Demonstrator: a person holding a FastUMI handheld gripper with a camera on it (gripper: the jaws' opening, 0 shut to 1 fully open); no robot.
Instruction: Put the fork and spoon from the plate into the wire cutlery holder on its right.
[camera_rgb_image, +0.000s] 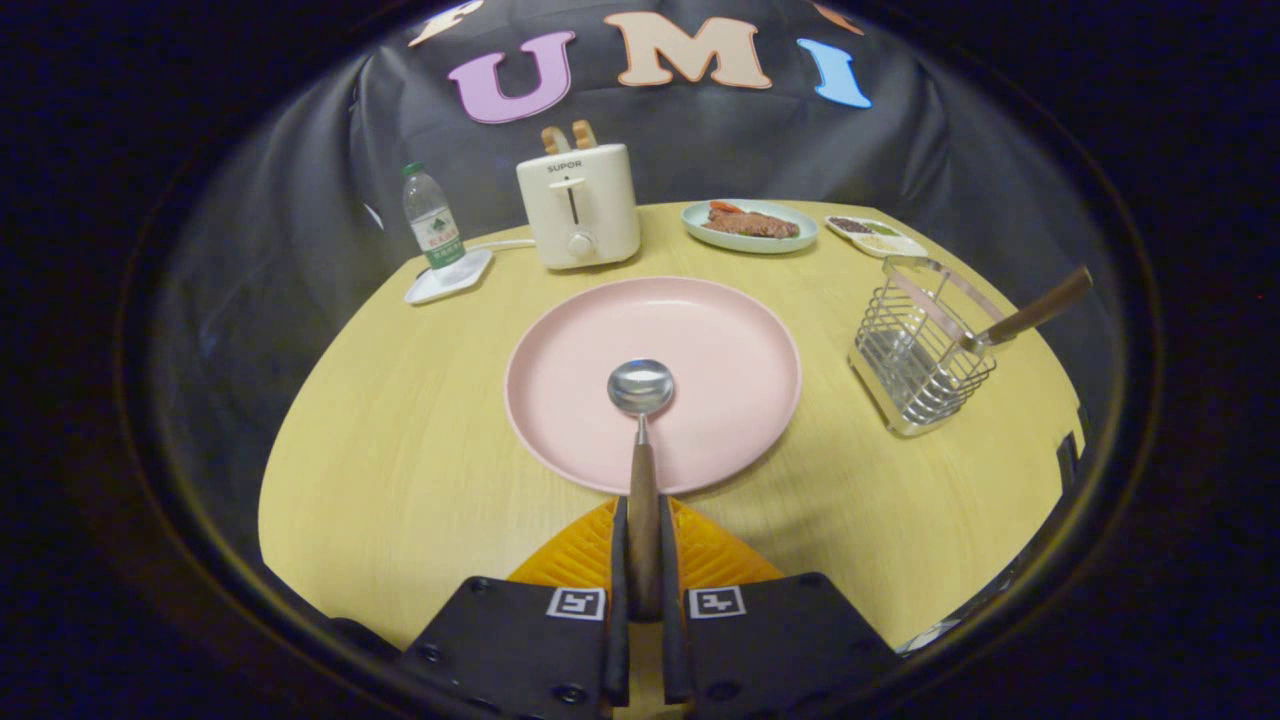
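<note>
Gripper (641, 545) clamped on the spoon (641, 430), both fingers (617, 560) pressed against the wooden handle, handle sandwiched tight between them. Spoon pointed straight ahead, metal bowl out over the near half of the pink plate (700, 330); could not tell whether bowl touched the plate or hung just above it. No other cutlery on the plate.

Wire cutlery holder (920, 360) stood to the right of the plate, apart from it, on the yellow wooden table (400, 450). One wooden-handled utensil (1030, 315) already in the holder, handle leaned out over the rim, away from the plate; head buried among the wires, so could not confirm as the fork.

Beyond the plate: cream toaster (580, 205) with two bread slices (568, 136) poking out of the slots. Left of the toaster and beyond the plate's left side, plastic water bottle (431, 217) upright on a small white tray (450, 277). Beyond the plate's right side, pale green dish (750, 227) with brownish food (752, 222); further right of that, small white divided dish (877, 236) with dark and light contents, too small to identify. Divided dish sat just beyond the holder.

Black cloth wall (300, 180) behind the table. Orange ribbed part (700, 550) visible under the fingers, nearer than the plate's front rim.
</note>
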